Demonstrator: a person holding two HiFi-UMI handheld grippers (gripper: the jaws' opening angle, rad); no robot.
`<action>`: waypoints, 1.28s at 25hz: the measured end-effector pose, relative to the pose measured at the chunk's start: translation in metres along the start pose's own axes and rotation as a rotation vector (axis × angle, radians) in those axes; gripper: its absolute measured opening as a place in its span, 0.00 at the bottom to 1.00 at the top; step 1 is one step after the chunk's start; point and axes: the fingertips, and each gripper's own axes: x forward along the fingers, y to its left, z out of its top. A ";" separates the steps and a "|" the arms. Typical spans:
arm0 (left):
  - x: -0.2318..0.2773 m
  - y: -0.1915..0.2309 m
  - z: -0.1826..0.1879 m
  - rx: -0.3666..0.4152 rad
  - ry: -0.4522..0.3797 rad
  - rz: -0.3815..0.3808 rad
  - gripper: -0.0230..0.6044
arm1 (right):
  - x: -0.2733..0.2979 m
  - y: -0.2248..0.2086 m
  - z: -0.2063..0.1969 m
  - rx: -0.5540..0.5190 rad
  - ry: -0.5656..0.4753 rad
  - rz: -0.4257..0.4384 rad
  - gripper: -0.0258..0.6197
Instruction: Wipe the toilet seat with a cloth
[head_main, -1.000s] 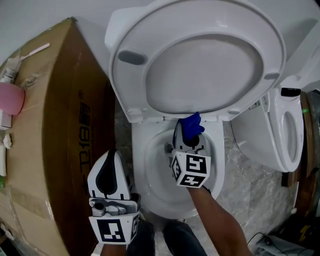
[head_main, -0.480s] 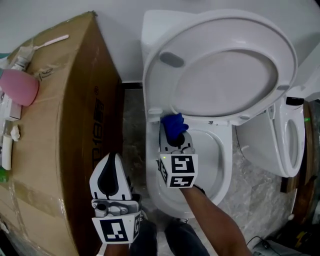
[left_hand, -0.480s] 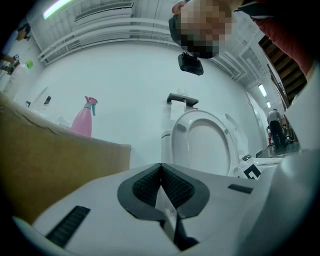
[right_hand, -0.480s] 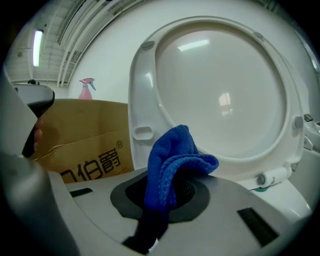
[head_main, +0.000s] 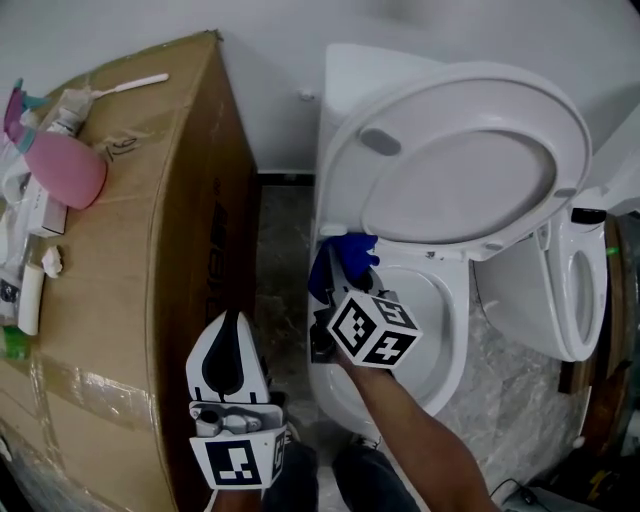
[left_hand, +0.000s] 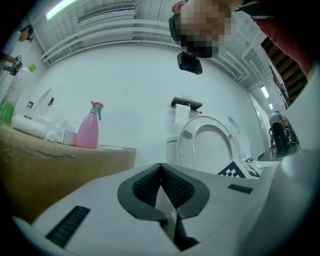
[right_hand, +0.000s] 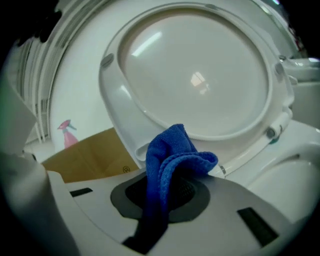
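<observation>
The big cardboard box (head_main: 130, 250) is standing left of the toilet (head_main: 455, 330), whose lid (head_main: 470, 170) is leaning upright. The right gripper (head_main: 345, 275) is pinching the blue cloth (head_main: 350, 252) tightly, holding it at the bowl's rear left rim, just under the lid. The left gripper (head_main: 228, 322) is hovering beside the box, jaws closed together on nothing.

soft, even indoor light from a ceiling strip light (left_hand: 65, 7); glare spot on the toilet lid (right_hand: 197, 80); gripper views bulge, corners black.
</observation>
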 end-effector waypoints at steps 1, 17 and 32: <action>0.000 0.002 0.002 0.001 -0.001 0.003 0.06 | 0.000 0.001 0.002 0.065 -0.006 -0.003 0.13; 0.003 0.017 0.076 0.036 -0.031 0.012 0.06 | -0.031 0.054 0.068 0.581 -0.202 0.115 0.13; 0.015 0.002 0.155 0.037 -0.078 -0.011 0.06 | -0.065 0.123 0.174 0.652 -0.288 0.221 0.13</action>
